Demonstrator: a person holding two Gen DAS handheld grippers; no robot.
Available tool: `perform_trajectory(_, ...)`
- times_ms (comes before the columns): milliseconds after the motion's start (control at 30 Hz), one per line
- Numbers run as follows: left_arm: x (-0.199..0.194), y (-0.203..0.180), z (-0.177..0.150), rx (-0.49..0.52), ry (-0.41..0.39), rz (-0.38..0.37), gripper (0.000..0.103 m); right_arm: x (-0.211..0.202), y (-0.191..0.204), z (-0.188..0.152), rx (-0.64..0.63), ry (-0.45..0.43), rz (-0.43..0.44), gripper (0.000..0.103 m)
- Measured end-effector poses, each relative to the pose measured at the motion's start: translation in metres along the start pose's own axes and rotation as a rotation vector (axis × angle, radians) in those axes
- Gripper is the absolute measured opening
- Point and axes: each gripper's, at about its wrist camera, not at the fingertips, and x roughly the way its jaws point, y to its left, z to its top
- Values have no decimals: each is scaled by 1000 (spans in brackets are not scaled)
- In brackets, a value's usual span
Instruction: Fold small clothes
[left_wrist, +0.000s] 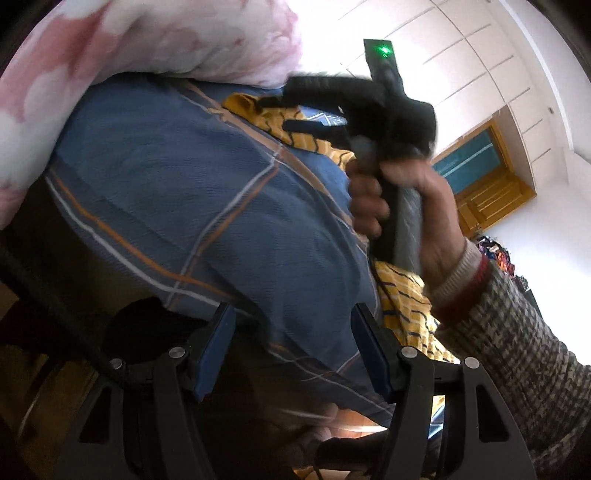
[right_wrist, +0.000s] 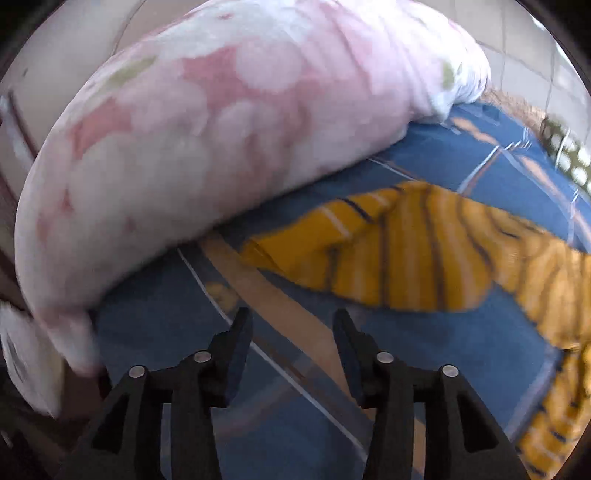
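A small yellow garment with dark and white stripes (right_wrist: 424, 254) lies spread on the blue plaid bed sheet (right_wrist: 461, 354), to the right of and beyond my right gripper (right_wrist: 293, 321). That gripper is open and empty, hovering above the sheet. In the left wrist view the same garment (left_wrist: 402, 299) shows in patches behind a hand holding the right gripper (left_wrist: 314, 110). My left gripper (left_wrist: 293, 317) is open and empty, tilted over the edge of the bed (left_wrist: 184, 177).
A large pink and white floral pillow (right_wrist: 207, 140) lies on the bed close to the garment's left end; it also shows in the left wrist view (left_wrist: 129, 40). White wardrobe doors (left_wrist: 461, 55) and a wooden door (left_wrist: 484, 177) stand beyond.
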Motion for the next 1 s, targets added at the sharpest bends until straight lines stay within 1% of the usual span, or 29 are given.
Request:
perform_trajectory(67, 0, 7, 0, -19, 4, -1, 64, 14, -3, 12, 84, -11, 0, 62)
perform_trajectory(167, -2, 11, 0, -28, 9, -1, 64, 32, -16, 23, 206, -2, 5, 62)
perform_trajectory(200, -2, 9, -1, -27, 11, 1, 64, 38, -19, 24, 232, 4, 15, 45)
perform_trajectory(233, -3, 9, -1, -24, 11, 3, 64, 39, -26, 24, 262, 21, 42, 23)
perform_trajectory(267, -4, 7, -2, -18, 12, 6, 64, 37, -31, 24, 275, 30, 59, 9)
perform_trajectory(300, -5, 4, -2, -6, 11, 12, 64, 28, -35, 22, 282, 19, 69, 9)
perform_trajectory(367, -4, -1, -2, 11, 12, 24, 64, -3, -43, 20, 239, -13, 28, 9)
perform_trajectory(467, 1, -15, 2, 36, 6, 36, 65, -63, -68, 9, 198, -49, -11, 8)
perform_trajectory(500, 1, -21, 2, 49, 6, 38, 66, -89, -84, 3, 187, -58, -35, 8)
perform_trajectory(600, 5, -39, 0, 97, 9, 46, 69, -160, -141, -15, 192, -88, -144, 8)
perform_trajectory(667, 11, -50, -3, 128, 18, 54, 69, -206, -196, -30, 249, -102, -236, 8)
perform_trajectory(700, 15, -56, -3, 141, 25, 57, 69, -228, -223, -42, 279, -103, -287, 8)
perform_trajectory(733, 18, -60, -3, 152, 32, 59, 69, -253, -261, -59, 328, -94, -347, 8)
perform_trajectory(767, 23, -66, -3, 162, 40, 63, 69, -267, -284, -72, 362, -86, -382, 8)
perform_trajectory(800, 29, -70, -3, 174, 50, 68, 69, -285, -316, -90, 411, -78, -446, 8)
perform_trajectory(833, 33, -75, -3, 183, 59, 73, 69, -296, -344, -108, 452, -55, -512, 8)
perform_trajectory(867, 38, -81, -2, 192, 68, 76, 69, -302, -365, -122, 479, -21, -556, 9)
perform_trajectory(900, 43, -88, -2, 202, 77, 77, 69, -304, -390, -136, 506, 33, -604, 10)
perform_trajectory(933, 46, -94, -3, 211, 83, 78, 69, -300, -419, -156, 531, 112, -696, 11)
perform_trajectory(967, 49, -101, -3, 223, 89, 79, 69, -303, -433, -173, 547, 150, -792, 14)
perform_trajectory(1000, 52, -111, -3, 241, 93, 81, 70, -311, -443, -190, 572, 157, -864, 17)
